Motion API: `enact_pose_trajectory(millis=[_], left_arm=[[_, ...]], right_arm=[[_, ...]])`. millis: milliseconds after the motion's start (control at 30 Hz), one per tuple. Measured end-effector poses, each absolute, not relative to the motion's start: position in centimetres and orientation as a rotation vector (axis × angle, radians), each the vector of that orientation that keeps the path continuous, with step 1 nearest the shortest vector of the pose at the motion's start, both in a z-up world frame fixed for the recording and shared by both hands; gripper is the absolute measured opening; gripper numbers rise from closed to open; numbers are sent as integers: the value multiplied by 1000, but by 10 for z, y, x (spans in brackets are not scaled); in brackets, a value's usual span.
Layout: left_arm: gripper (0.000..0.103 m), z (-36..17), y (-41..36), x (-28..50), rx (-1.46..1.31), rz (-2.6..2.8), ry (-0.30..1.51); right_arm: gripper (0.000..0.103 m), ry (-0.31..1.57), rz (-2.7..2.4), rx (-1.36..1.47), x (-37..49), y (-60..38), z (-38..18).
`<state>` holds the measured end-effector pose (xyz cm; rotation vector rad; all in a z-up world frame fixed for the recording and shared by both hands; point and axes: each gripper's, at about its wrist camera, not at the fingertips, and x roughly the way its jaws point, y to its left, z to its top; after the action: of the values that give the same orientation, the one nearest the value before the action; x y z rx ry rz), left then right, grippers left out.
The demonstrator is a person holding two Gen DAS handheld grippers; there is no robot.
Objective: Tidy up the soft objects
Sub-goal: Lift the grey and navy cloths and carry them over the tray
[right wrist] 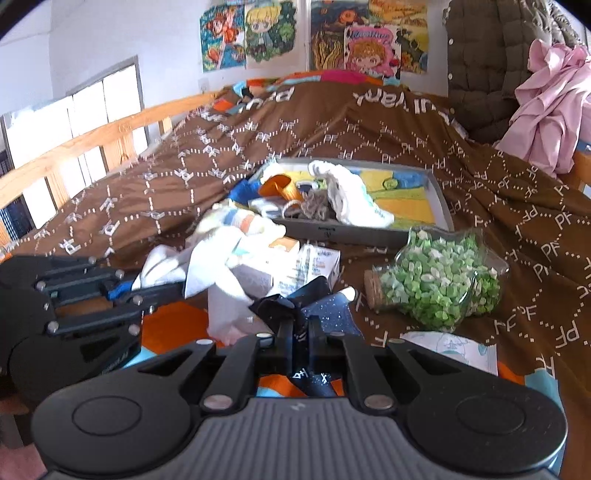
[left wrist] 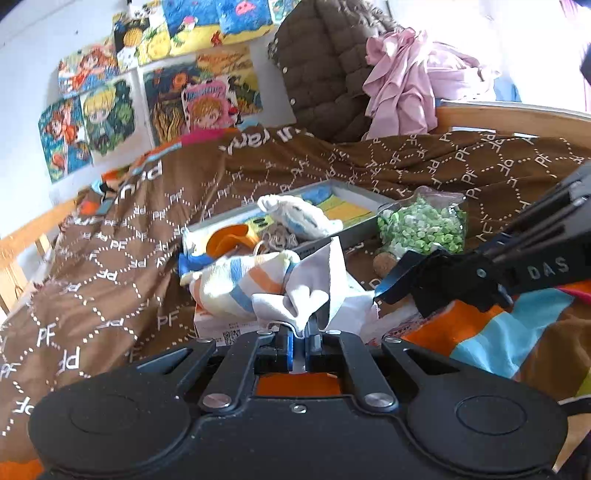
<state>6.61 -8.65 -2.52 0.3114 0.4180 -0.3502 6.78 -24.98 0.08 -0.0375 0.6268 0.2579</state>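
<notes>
**Q:** Both claws — what are they doing?

**A:** Left gripper (left wrist: 300,334) has its jaws closed tight on a fold of white cloth (left wrist: 317,295), which bunches up in front of the fingers. Right gripper (right wrist: 298,332) is likewise clamped, pinching a dark navy fabric with sparkly specks (right wrist: 317,314); a strip of it hangs back between the fingers.

**Q:** Where do they sit relative to each other?

**A:** Side by side above a bed. In the right wrist view the left gripper (right wrist: 110,295) reaches in from the left edge with the white cloth (right wrist: 207,273) trailing from it.

**Q:** What lies beneath?

**A:** A brown bedspread printed with white "PF" letters (right wrist: 332,129). On it rests a shallow grey tray (right wrist: 441,206) holding an orange cup (right wrist: 280,188), a white and blue soft toy (right wrist: 354,199) and a tangle of yarn (right wrist: 314,208). Just in front of the tray lies a striped sock (left wrist: 240,284) on a small white carton (right wrist: 317,262). To the right, touching the bedspread — a corked clear bag of green paper stars (right wrist: 443,280).

**Q:** And behind?

**A:** Cartoon pictures (right wrist: 258,33) on the wall, and a brown quilted jacket (left wrist: 317,62) with pink clothing (left wrist: 402,81) draped beside it.
</notes>
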Motion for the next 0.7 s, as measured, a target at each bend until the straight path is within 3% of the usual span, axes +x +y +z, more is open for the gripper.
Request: enact_pose_trajectory(millis=[700], left_arm=[[5, 4, -83, 42, 238, -418, 303]], right_arm=[[8, 414, 253, 78, 50, -265, 24]])
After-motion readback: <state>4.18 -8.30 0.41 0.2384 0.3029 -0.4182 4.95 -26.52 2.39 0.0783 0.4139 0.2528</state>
